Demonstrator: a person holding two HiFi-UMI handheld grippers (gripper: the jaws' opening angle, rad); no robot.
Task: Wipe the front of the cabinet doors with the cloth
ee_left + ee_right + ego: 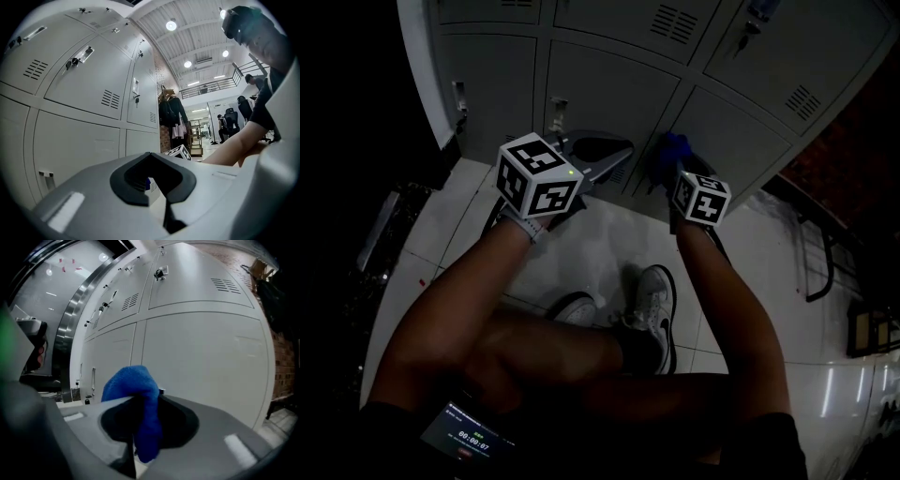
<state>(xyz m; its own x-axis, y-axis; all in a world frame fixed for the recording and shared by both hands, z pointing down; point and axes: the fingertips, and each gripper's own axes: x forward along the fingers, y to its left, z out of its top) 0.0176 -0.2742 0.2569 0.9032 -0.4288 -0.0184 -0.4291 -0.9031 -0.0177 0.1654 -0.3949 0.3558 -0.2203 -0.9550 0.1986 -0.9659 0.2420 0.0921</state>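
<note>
Right gripper (679,167) pinches the bunched blue cloth (135,392) between its jaws, low before the grey cabinet doors (609,84), near their bottom edge above the tiled floor (609,239). Left gripper (602,155), jaws pressed together on nothing, hangs just beside it.

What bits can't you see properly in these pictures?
- Head view: the words on the phone, too small and dark.
- Right gripper view: whether the cloth touches the cabinet door; the bunched cloth hides it.
- Left gripper view: the far-off person, too small.
- Head view: the upper doors, cut by the top edge.
</note>
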